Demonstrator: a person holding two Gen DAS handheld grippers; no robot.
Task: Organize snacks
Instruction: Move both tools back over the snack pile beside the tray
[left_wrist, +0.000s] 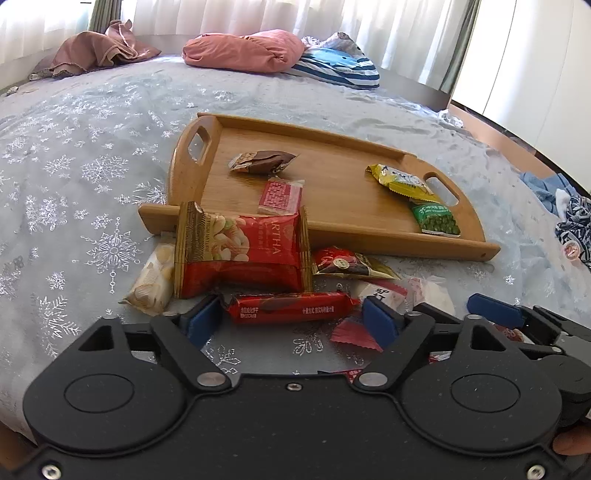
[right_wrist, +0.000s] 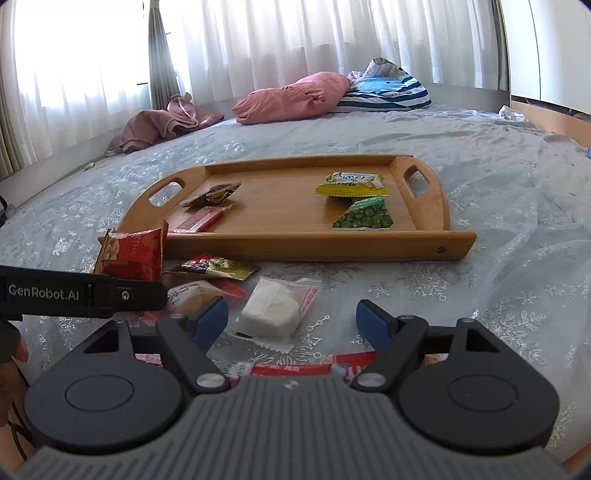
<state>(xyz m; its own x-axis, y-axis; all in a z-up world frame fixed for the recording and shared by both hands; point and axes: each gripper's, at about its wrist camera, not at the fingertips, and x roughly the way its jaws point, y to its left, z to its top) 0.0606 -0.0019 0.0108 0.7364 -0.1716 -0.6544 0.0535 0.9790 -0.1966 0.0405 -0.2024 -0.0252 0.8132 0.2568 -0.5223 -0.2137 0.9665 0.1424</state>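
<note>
Left wrist view: the left gripper (left_wrist: 291, 317) spreads its jaws around a red bar (left_wrist: 291, 307) on the bed (left_wrist: 92, 155), near the tray's (left_wrist: 369, 243) front edge, probably to lift it in. The right gripper (right_wrist: 291, 321) gapes behind a white packet (right_wrist: 271, 308), likely next
</note>
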